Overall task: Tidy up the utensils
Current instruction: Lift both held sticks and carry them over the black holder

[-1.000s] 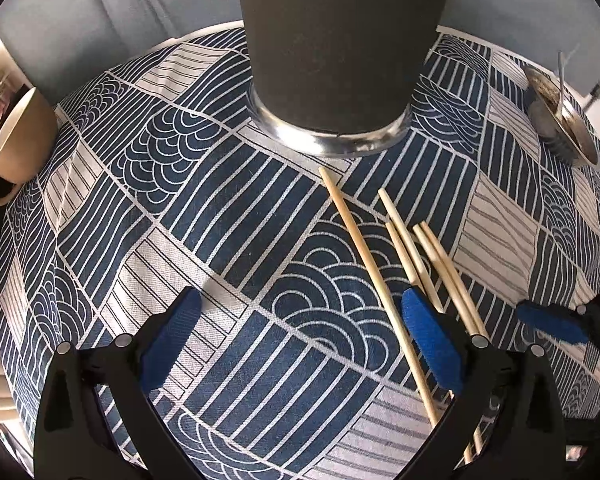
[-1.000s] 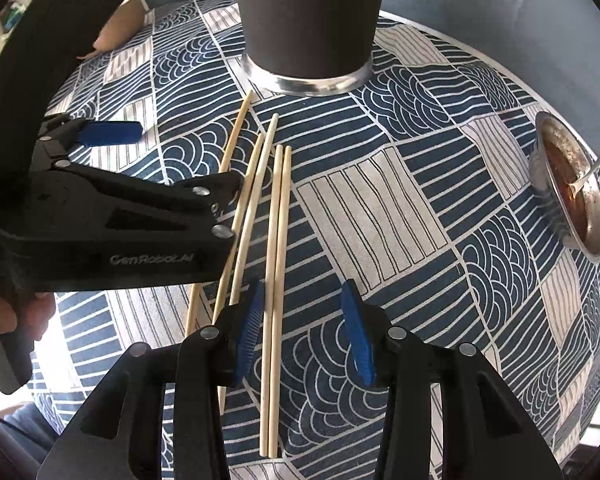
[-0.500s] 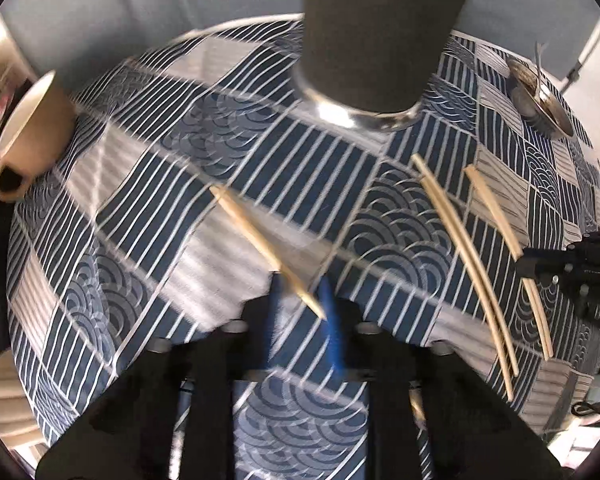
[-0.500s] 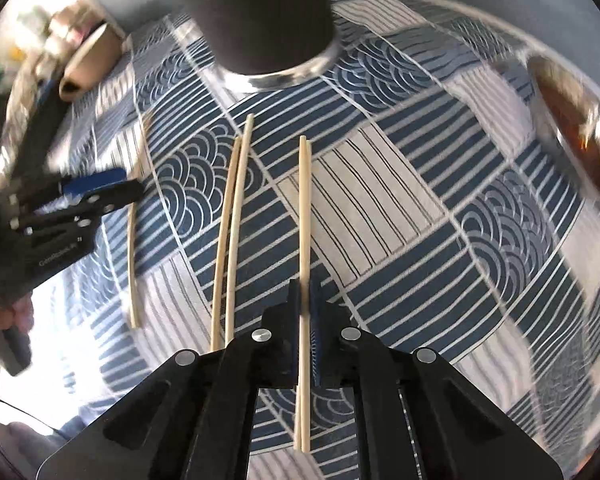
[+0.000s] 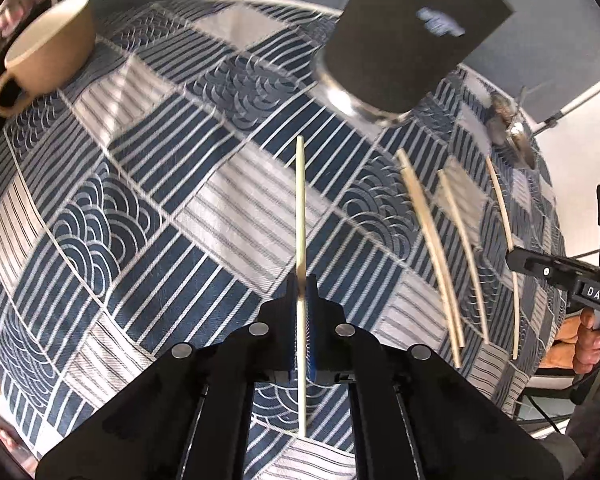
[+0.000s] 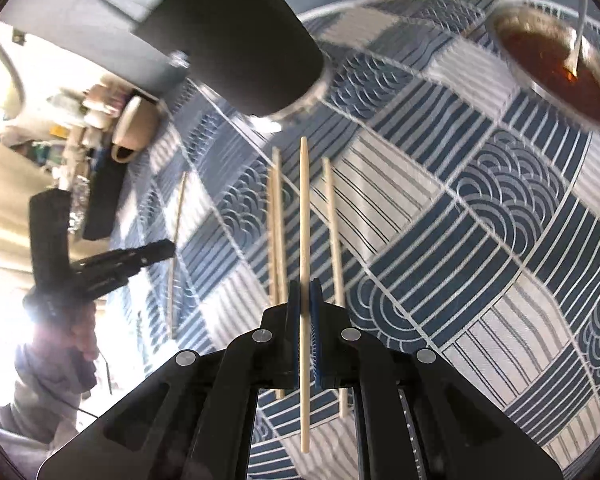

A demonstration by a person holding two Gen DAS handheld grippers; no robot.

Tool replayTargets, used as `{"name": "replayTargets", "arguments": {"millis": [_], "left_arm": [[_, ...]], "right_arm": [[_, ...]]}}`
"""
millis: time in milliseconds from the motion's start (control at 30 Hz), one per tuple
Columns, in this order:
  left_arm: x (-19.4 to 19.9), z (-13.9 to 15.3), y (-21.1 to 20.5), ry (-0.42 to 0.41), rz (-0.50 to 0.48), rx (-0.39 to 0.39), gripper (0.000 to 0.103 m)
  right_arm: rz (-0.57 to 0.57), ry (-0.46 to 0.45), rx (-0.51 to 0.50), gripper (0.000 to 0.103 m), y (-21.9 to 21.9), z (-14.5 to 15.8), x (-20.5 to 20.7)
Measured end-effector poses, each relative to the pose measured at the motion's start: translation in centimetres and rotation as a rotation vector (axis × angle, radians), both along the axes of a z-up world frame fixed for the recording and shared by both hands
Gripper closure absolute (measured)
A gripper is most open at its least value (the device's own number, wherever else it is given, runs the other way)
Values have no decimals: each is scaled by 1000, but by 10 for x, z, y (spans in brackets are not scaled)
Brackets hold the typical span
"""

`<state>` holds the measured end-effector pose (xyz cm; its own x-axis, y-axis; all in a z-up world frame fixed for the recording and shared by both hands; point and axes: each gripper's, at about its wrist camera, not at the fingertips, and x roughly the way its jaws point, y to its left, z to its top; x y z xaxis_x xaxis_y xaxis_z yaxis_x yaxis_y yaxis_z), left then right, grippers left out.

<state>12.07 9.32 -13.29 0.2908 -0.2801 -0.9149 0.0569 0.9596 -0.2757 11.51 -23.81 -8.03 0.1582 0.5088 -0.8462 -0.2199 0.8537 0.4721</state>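
Observation:
My left gripper [image 5: 301,284] is shut on one wooden chopstick [image 5: 300,208] and holds it above the patterned cloth, pointing forward. My right gripper [image 6: 305,288] is shut on another chopstick [image 6: 304,216], also lifted. Loose chopsticks [image 6: 278,220] lie on the cloth beside it, another [image 6: 332,216] to its right; they also show in the left wrist view [image 5: 428,232]. The tall dark utensil holder [image 5: 412,32] with a metal base stands at the far side; it also shows in the right wrist view [image 6: 240,40]. The right gripper shows in the left wrist view [image 5: 556,272], the left in the right wrist view [image 6: 116,264].
A tan mug [image 5: 48,48] stands at the far left of the table. A metal bowl of brown sauce with a spoon [image 6: 552,60] stands at the far right. The blue and white patterned tablecloth [image 5: 140,200] covers the round table.
Both grippers closed on a chopstick each and lifted them off the cloth. Both cameras have tilted, so the holder now leans in view.

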Motion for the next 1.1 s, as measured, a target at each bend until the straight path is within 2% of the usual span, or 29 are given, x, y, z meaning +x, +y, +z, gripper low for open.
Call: {"name": "replayTargets", "arguments": {"millis": [200, 433, 700, 800, 867, 1100], "left_arm": [[-4, 42, -13, -76, -29, 34, 102], [-1, 80, -27, -155, -49, 67, 102], [-2, 56, -37, -86, -60, 97, 100], [3, 38, -46, -51, -82, 155, 84], [10, 25, -47, -20, -85, 159, 79], [30, -11, -46, 91, -76, 187, 79]], "right_arm": [[19, -107, 74, 98, 0, 44, 7], [43, -192, 109, 98, 5, 78, 13], [55, -204, 108, 98, 1, 84, 5], [43, -202, 104, 98, -3, 83, 0], [35, -200, 99, 98, -7, 82, -3], [-30, -181, 78, 98, -33, 77, -16]]}}
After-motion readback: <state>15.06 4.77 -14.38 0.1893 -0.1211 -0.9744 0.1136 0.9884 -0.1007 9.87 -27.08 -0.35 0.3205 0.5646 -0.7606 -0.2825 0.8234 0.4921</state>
